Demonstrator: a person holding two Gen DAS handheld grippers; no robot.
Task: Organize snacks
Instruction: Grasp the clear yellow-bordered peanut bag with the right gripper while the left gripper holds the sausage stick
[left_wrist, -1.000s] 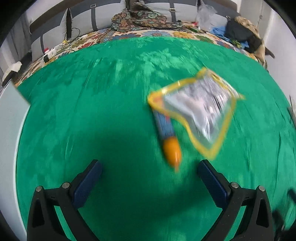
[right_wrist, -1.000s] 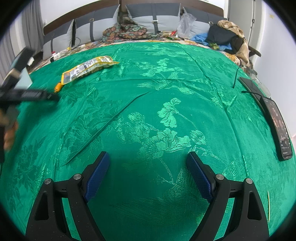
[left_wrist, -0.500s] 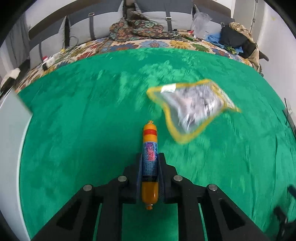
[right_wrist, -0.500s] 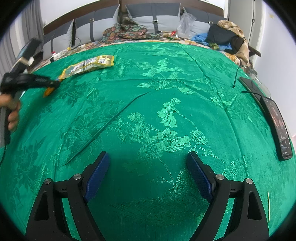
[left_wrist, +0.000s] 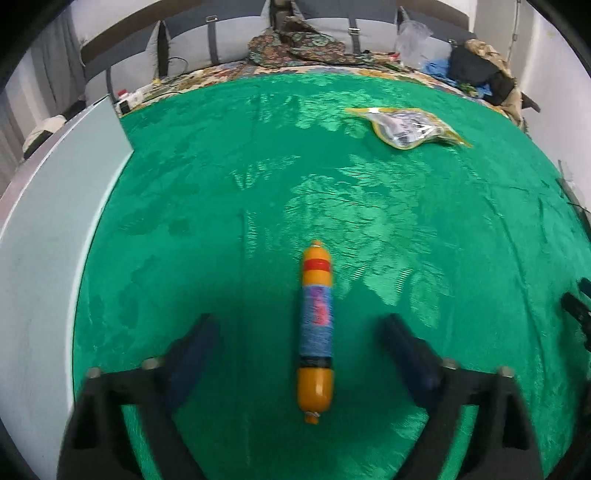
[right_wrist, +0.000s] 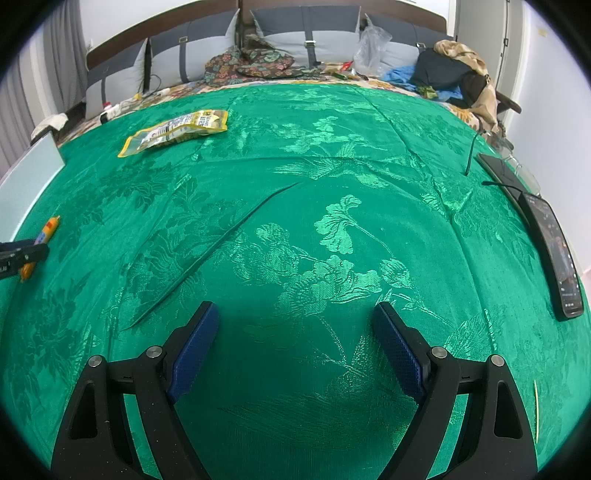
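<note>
The left gripper (left_wrist: 299, 354) has just been opening: half a second ago its jaws were clamped on the orange sausage stick with a blue printed wrapper (left_wrist: 316, 332), and now they stand wide, with the stick lying lengthwise between them, touching neither pad. It seems to rest on the green floral-patterned bedspread (left_wrist: 258, 184), pointing straight ahead of the gripper. The scene has shifted too: the flat yellow-edged foil snack packet (left_wrist: 408, 127), which was close ahead of the gripper before, now lies well off, ahead and to its right, while a pale grey-white panel (left_wrist: 48, 229) (a box side or a board, I cannot tell which) has come close on the gripper's left.

My reading is that the stick has been carried apart from the packet and set down near that panel, so one snack looks placed; the packet is likely next.

The right gripper (right_wrist: 295, 347) has kept its place, jaws wide and empty over bare bedspread. A dark phone (right_wrist: 554, 254) lies to its right.

Writing: the stick's wrapper shows a pink mark, too blurred to read. The packet carries a white printed label, not legible.
</note>
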